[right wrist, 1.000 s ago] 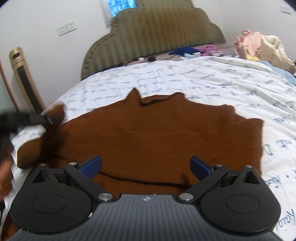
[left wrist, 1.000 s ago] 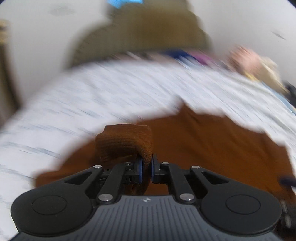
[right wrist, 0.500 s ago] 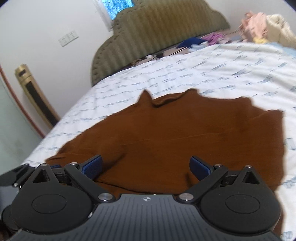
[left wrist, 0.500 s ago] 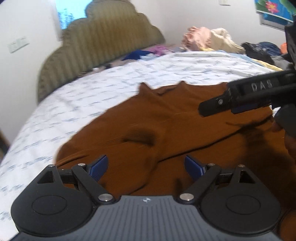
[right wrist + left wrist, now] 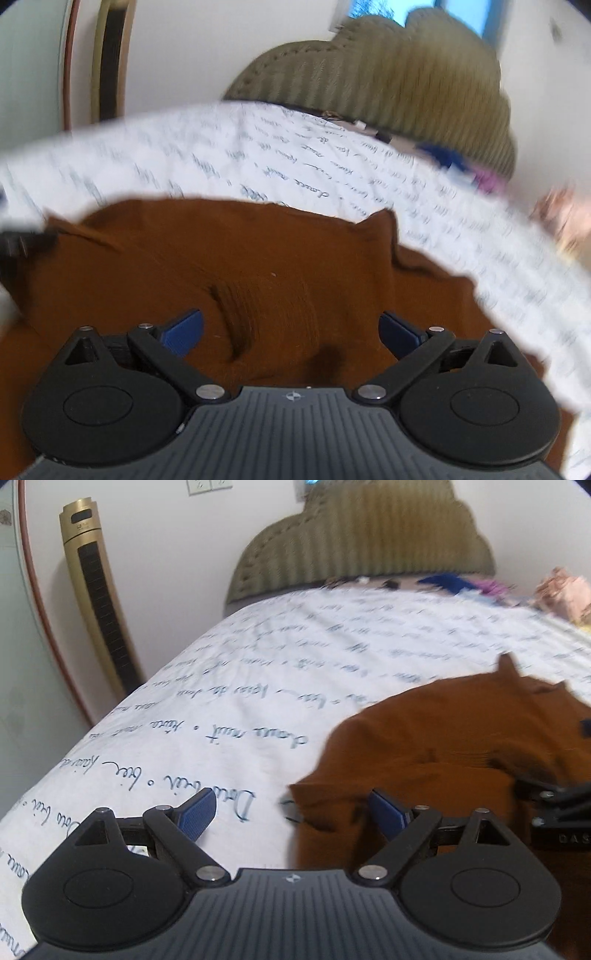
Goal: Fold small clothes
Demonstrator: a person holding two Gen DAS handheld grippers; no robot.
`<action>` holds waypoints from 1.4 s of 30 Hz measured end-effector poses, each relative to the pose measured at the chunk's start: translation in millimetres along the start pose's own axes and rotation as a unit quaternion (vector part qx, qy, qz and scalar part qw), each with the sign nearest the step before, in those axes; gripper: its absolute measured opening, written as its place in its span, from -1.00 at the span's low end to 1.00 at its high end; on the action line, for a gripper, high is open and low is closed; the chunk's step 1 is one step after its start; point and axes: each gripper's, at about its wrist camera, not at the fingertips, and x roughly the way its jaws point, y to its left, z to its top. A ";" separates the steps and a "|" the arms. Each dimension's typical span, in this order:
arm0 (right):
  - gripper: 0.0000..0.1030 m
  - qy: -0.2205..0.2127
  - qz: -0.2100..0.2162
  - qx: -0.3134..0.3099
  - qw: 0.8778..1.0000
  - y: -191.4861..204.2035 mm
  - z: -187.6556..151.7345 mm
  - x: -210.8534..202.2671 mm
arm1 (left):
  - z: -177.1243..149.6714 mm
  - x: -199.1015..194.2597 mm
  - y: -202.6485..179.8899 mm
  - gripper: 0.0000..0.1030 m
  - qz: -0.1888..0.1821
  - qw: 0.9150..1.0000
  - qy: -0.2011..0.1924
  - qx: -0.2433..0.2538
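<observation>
Left tongs gape wide, nothing pinched; their jaws have just been opening, brown cloth edge lying loose between them. Right tongs also spread, empty, over the garment. Bed with script-print sheet carries the brown knit top, part-folded, one sleeve laid over its body, collar toward the headboard. Step, as I judge: between folds. Next: regrip the garment's near edge, fold again.

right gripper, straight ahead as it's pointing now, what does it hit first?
Most likely the brown garment: the right gripper, jaws open and empty, points down at a ribbed fold lying between its fingers. Depth is unclear.
</observation>
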 end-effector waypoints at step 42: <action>-0.71 -0.053 0.111 0.327 0.937 -149.9 -45.7 -38.0 | 70.6 28.4 -0.4 -0.89 -0.077 0.994 0.022 -0.075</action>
